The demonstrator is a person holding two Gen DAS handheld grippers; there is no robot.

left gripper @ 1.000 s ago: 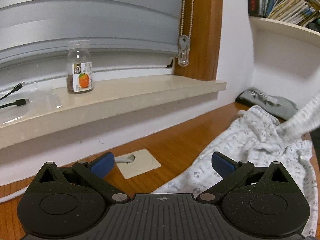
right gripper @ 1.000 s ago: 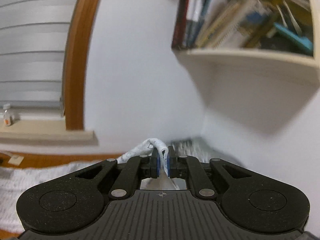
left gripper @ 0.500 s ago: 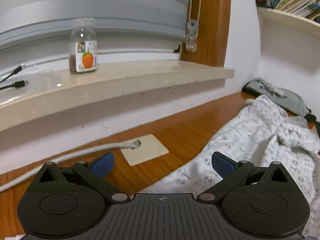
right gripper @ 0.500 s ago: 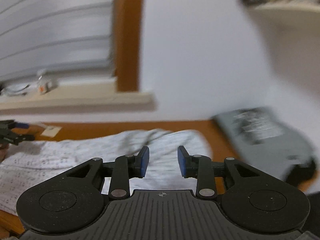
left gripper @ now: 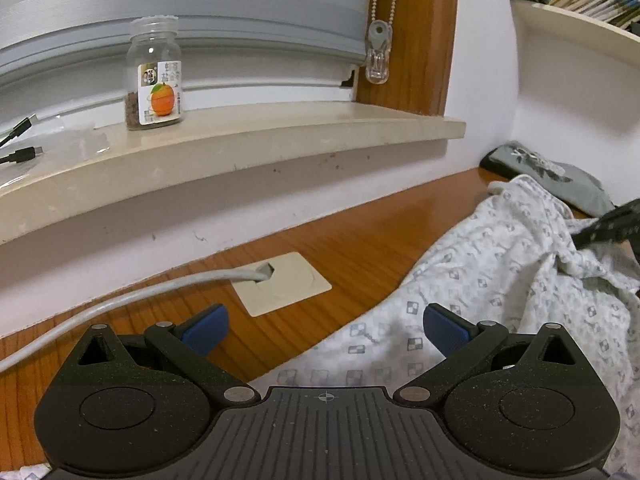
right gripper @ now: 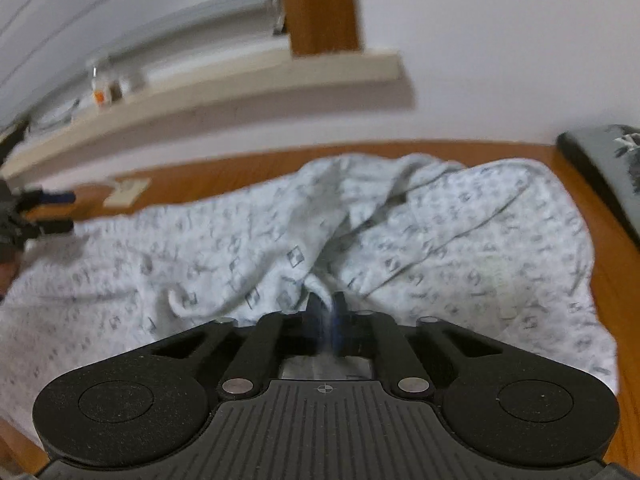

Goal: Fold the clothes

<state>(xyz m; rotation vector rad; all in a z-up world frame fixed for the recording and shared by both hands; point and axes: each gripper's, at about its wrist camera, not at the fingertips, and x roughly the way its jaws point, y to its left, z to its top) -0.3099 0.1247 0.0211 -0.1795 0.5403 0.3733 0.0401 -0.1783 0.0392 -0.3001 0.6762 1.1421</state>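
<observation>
White patterned garment (right gripper: 440, 232) lies crumpled across our wooden table (left gripper: 360, 240), our right tongs (right gripper: 326, 312) clenched on a pinched fold of it, while our left tongs (left gripper: 326, 326) hang released over its edge near the cable plate (left gripper: 280, 284).

Soft printed cotton garment (right gripper: 460, 224) on glossy wooden desk (left gripper: 360, 248); glass jar (left gripper: 154, 76).

Both wrist views toward windowsill (left gripper: 248, 148), blurry
</observation>
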